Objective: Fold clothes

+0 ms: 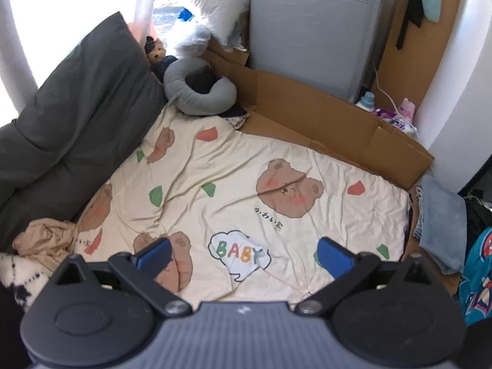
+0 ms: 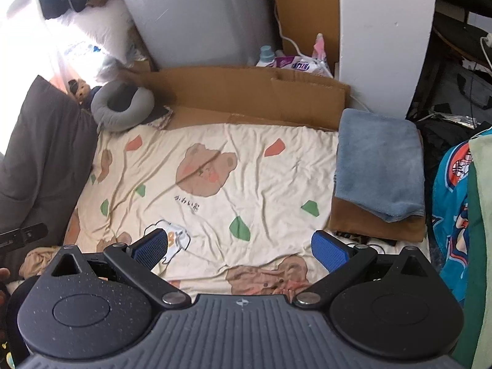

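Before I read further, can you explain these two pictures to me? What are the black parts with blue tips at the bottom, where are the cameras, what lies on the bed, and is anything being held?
The black parts are two handheld grippers; a person holds one in each hand. Each carries a camera that looks forward along its blue-padded fingers. One picture comes from the left gripper, the other from the right gripper. Both are open and hold nothing. Below them lies a cream bear-print sheet. A folded blue towel rests on a folded brown garment at the right edge. A crumpled beige garment lies at the left, not yet folded.
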The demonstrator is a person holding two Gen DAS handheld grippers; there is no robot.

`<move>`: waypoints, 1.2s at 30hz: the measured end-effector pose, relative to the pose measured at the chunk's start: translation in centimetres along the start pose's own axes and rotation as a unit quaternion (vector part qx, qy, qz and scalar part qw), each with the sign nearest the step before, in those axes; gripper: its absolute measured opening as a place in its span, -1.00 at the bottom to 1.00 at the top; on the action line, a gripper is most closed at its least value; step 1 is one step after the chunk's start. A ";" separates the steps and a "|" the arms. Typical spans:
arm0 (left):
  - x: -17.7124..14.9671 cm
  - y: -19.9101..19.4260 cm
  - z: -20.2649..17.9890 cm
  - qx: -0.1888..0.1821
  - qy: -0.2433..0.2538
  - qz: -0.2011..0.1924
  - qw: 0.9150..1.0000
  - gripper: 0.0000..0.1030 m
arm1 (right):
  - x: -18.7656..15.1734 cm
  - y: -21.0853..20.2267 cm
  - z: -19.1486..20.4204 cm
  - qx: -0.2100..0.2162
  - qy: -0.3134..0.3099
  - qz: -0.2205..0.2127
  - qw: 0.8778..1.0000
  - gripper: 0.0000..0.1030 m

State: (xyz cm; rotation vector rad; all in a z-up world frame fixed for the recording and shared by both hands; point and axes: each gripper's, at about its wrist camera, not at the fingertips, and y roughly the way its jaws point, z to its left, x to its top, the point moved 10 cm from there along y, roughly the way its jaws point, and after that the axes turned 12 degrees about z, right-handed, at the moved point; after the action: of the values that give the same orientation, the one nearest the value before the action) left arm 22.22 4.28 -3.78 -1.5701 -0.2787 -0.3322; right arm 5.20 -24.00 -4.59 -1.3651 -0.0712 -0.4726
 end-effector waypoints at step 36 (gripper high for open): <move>-2.2 1.7 -4.7 0.003 0.049 0.033 0.998 0.99 | -1.9 2.2 4.5 -0.038 -0.028 0.030 0.998 0.99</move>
State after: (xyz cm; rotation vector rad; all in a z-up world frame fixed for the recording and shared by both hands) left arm 20.62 -0.35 -6.17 -1.5480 -0.1523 -0.3545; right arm 5.27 -18.94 -6.27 -1.4514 -0.0588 -0.3889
